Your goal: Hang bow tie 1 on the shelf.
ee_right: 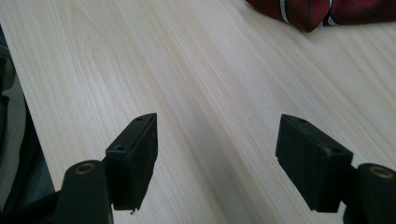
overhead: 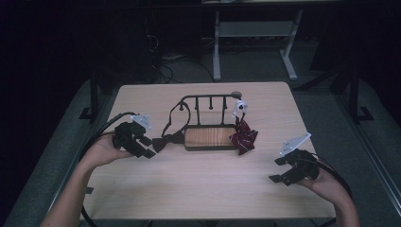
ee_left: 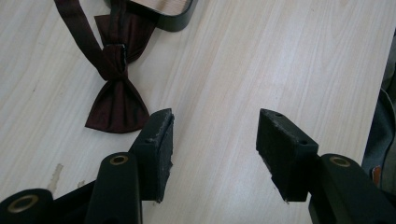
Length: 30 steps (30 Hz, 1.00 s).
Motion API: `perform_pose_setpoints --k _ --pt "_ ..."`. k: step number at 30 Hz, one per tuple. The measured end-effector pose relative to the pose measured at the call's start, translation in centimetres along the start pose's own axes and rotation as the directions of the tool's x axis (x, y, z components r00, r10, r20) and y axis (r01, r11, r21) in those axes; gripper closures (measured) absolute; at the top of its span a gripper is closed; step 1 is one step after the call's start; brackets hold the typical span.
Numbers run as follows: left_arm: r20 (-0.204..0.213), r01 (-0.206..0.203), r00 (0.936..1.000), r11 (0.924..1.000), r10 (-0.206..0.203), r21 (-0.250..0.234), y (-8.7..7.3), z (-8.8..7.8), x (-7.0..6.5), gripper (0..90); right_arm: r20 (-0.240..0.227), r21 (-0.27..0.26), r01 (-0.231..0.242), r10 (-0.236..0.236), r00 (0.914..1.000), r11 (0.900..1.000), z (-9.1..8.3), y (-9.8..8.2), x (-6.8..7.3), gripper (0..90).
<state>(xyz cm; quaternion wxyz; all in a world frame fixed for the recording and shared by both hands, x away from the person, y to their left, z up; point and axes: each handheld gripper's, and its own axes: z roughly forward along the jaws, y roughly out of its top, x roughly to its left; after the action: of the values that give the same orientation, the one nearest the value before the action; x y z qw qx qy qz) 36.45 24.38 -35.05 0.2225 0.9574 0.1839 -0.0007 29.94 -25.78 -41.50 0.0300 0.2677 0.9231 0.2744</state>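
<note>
Left claw (overhead: 147,147) sits wide open and empty just beside the dark bow tie (ee_left: 115,100) on the worktop (overhead: 203,184), probably lined up to grab it, while the right claw (overhead: 280,170), also open, idles well apart.

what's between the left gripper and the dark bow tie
Nothing: bare wooden table separates the open left gripper from the dark bow tie, which lies just beyond its left jaw. The left gripper view shows that.

In the left gripper view we find the dark bow tie's (ee_left: 114,88) strap and the wooden rack base (ee_left: 163,11) cut by the top edge. In the right gripper view we see the striped red tie (ee_right: 322,11) likewise cropped.
</note>
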Motion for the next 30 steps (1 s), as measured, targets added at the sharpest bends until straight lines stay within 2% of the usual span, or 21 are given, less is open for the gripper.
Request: perform_pose_setpoints --k 19,24,30 --pt "0.006 0.009 0.9999 0.9995 -0.009 -0.032 -2.2 2.0 -1.1 41.7 -0.006 0.005 -0.007 0.007 1.0 1.0 0.1 -0.1 0.1 29.2" --pt "0.009 0.028 0.9996 0.9988 -0.028 -0.041 -2.8 2.4 -1.3 40.6 -0.002 0.009 -0.004 0.004 1.0 1.0 0.2 -0.2 0.1 29.1" --pt "0.005 0.028 0.9996 0.9986 -0.028 -0.046 -3.4 2.6 -1.6 40.2 -0.007 0.012 -0.01 0.01 0.9999 1.0 0.4 -0.3 0.2 29.1"
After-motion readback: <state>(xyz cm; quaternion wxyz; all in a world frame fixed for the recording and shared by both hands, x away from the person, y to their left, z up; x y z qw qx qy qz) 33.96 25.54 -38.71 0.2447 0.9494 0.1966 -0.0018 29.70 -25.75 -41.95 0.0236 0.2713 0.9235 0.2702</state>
